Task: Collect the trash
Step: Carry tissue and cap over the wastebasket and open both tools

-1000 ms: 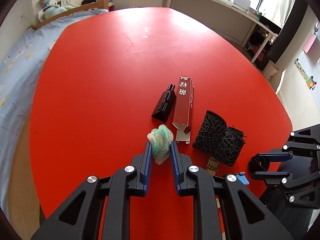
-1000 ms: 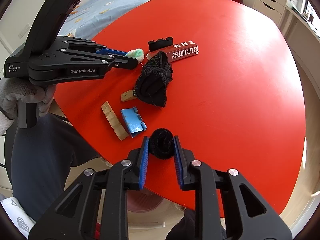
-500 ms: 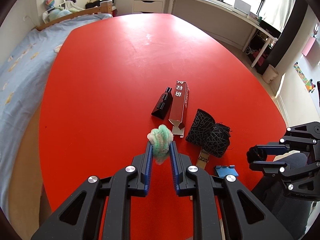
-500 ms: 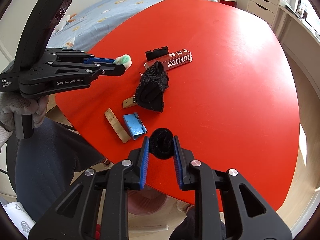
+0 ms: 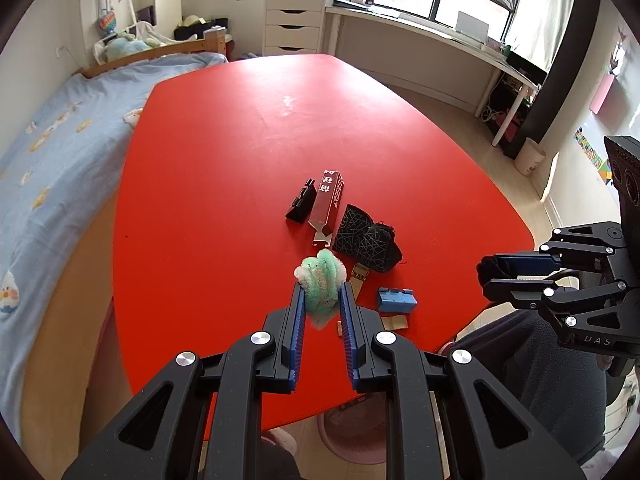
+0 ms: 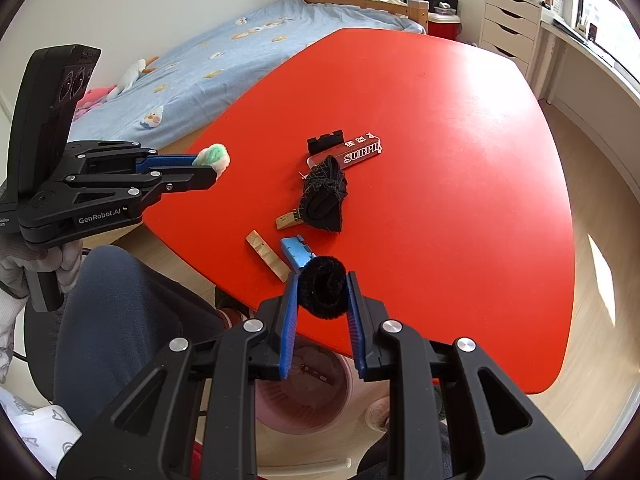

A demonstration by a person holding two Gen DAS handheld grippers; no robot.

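Left tool (image 5: 321,300) is closed on a green-white fuzzy wad (image 5: 320,276), gripped between its blue pads, lower centre of the left wrist frame. In the right wrist frame the same tool (image 6: 208,170) sits at the left edge with the wad (image 6: 213,157) at its tip, held up off the red table (image 6: 440,140).

Right tool (image 6: 322,296) is clamped on a black fuzzy ball (image 6: 322,286), lower centre of its own frame, above the table's near edge. In the left wrist frame it shows at the right (image 5: 490,276), off the table edge, ball (image 5: 496,268) at the tip.

Left on the table, centre of frame: black mesh fabric (image 6: 325,196), red carton (image 6: 358,152) printed "SURPR", black plastic piece (image 6: 325,140) just beside the carton. Nearer the bottom: blue block (image 6: 295,251), long wooden stick (image 6: 267,255) beside it, small wooden piece (image 6: 287,221) touching the fabric.

Pink bin (image 6: 308,396) stands on the floor under the table edge, bottom centre, partly hidden by the right tool. Bed with a blue sheet (image 5: 48,168) at left of the left wrist frame.
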